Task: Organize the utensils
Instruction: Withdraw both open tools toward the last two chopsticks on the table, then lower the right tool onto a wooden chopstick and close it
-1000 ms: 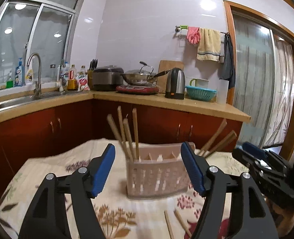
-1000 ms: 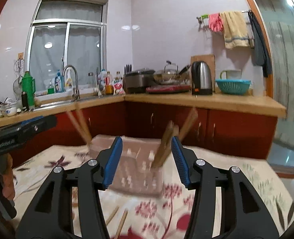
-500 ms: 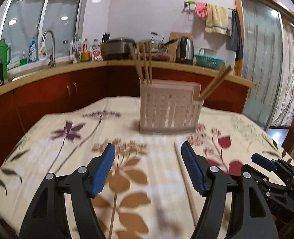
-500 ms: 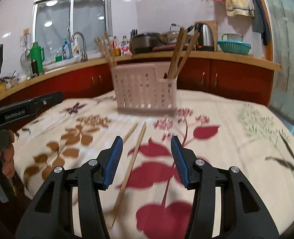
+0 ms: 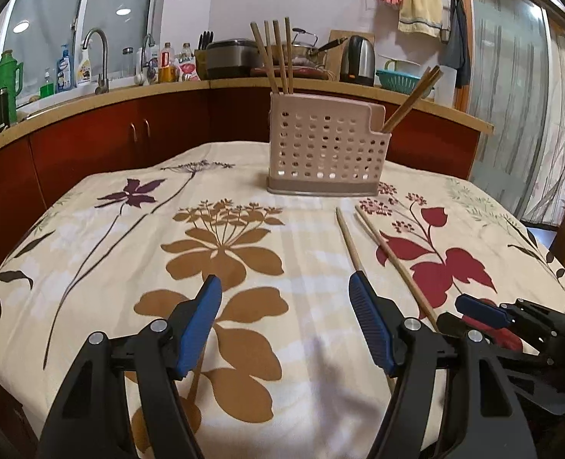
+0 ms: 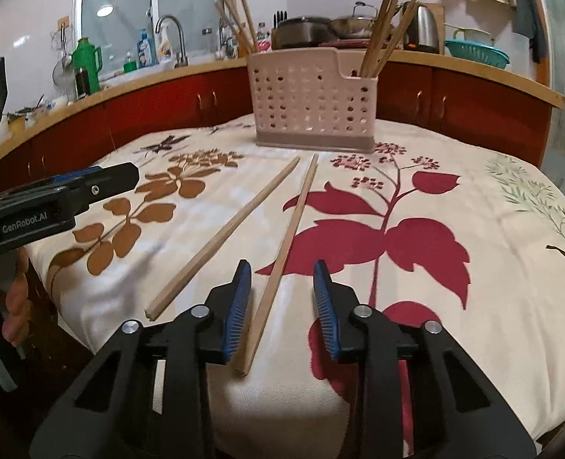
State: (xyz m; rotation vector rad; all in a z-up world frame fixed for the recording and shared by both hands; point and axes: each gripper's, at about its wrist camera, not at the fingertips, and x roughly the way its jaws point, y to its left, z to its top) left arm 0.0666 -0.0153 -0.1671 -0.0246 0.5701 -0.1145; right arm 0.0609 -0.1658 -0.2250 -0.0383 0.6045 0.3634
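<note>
**Tongs low over two loose chopsticks, caddy at far edge**

Kitchen: floral-cloth surface point(image 5: 91, 229), red cabinets and a counter with sink, kettle and pots behind. Versus a second ago both views sit much lower and nearer the cloth; the caddy, then close up between the pads, now stands at the far edge. Right tongs point(image 6: 281, 298) have just been closing, jaws narrower than before but still apart, straddling the near end of the right chopstick point(image 6: 288, 244); pads not pressing it. Left tongs point(image 5: 285, 321) open wide, same gap as before, only cloth between them.

Right view only: the left chopstick point(image 6: 225, 235) full length, angled toward the near left, and a hand point(image 6: 13, 302) gripping the left tool's handle. Left view only: the right tongs from the side at the near right, and the towels on the wall rail point(image 5: 416, 4).

Perforated pink caddy point(image 5: 324, 153), upright: four chopsticks point(image 5: 276, 57) in the taller left compartment, several more point(image 6: 383, 26) leaning right in the lower right compartment.
</note>
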